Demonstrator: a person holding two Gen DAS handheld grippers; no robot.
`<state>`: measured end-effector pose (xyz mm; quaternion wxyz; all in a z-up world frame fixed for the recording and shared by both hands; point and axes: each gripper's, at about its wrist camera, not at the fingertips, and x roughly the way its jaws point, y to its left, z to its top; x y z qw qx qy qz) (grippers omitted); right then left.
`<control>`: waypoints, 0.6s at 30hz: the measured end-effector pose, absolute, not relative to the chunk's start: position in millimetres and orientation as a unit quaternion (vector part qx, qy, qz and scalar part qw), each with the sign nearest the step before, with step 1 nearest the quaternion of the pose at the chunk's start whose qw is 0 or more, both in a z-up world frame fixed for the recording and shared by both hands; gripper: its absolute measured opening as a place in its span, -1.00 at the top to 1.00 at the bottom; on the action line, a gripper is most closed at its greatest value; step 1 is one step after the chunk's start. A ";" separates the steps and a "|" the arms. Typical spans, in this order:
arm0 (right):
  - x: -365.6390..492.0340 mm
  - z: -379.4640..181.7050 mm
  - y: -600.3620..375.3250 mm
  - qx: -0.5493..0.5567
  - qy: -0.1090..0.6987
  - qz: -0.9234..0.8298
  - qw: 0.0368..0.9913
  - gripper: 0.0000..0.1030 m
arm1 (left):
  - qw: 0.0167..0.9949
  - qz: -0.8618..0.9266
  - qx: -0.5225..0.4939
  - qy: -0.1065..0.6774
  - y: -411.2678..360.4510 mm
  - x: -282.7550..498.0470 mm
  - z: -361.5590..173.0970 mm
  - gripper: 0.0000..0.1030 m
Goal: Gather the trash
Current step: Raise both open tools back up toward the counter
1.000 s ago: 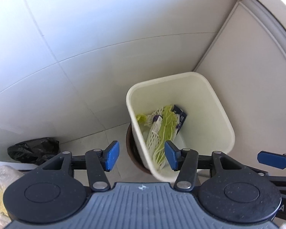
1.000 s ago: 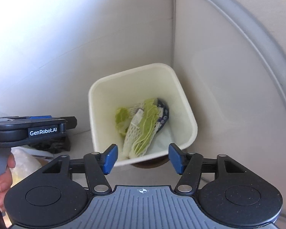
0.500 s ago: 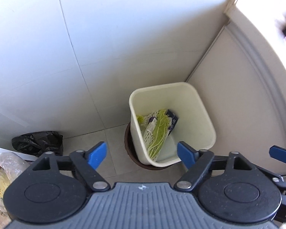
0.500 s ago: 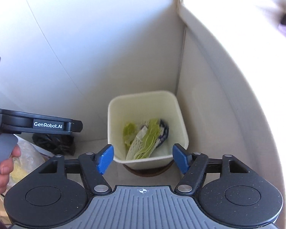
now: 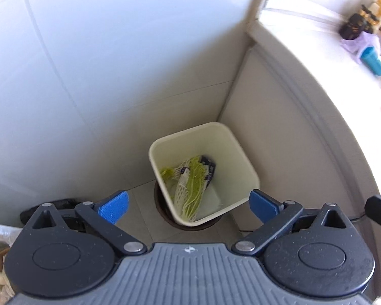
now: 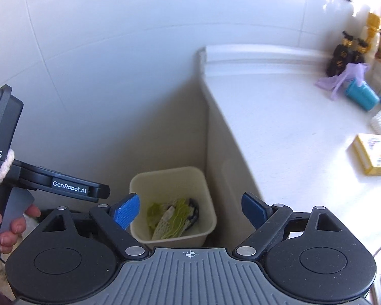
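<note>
My left gripper [image 5: 188, 204] and my right gripper [image 6: 190, 212] both hang spread wide, holding nothing, above the cream trash bin [image 5: 243, 167] in the corner beside the white counter [image 6: 279, 127]. Green leaves and white foam netting [image 5: 190, 185] lie inside the bin.

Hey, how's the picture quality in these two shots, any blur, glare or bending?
Left wrist view: the trash bin and countertop edges are motion-smeared, straight tile lines bow from the fisheye. Right wrist view: sunlight washes the countertop nearly white, the far items are soft, the left gripper stays legible.
</note>
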<state>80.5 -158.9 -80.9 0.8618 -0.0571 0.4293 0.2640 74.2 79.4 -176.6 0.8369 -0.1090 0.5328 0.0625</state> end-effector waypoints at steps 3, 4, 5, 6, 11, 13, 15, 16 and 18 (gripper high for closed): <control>81.8 -70.6 -174.7 -0.050 0.418 0.244 0.874 -0.77 | 0.842 0.050 -0.098 0.527 70.3 78.3 -166.5 -0.98; 82.9 -68.3 -179.4 -0.046 0.415 0.238 0.877 -0.79 | 0.845 0.045 -0.094 0.525 66.8 80.2 -162.2 -0.98; 83.2 -64.3 -186.7 -0.041 0.411 0.229 0.881 -0.82 | 0.847 0.041 -0.090 0.523 63.6 81.9 -158.9 -0.99; 84.5 -58.3 -192.0 -0.037 0.408 0.220 0.885 -0.83 | 0.849 0.038 -0.088 0.520 60.6 83.6 -156.1 -0.99; 91.7 -43.0 -220.4 -0.017 0.402 0.183 0.897 -0.85 | 0.858 0.021 -0.080 0.507 44.5 90.8 -138.3 -0.99; 96.1 -43.4 -230.8 -0.009 0.402 0.172 0.899 -0.85 | 0.862 0.012 -0.076 0.501 37.4 94.9 -133.9 -0.99; 97.3 -42.7 -241.3 -0.003 0.400 0.157 0.903 -0.85 | 0.865 0.004 -0.070 0.497 28.7 99.2 -129.2 -0.99; 98.4 -43.0 -246.2 0.001 0.399 0.150 0.905 -0.85 | 0.867 -0.001 -0.067 0.495 24.4 101.9 -127.8 -0.99; 103.7 -45.7 -255.0 0.009 0.402 0.141 0.905 -0.86 | 0.868 -0.010 -0.060 0.492 16.1 107.8 -125.4 -0.99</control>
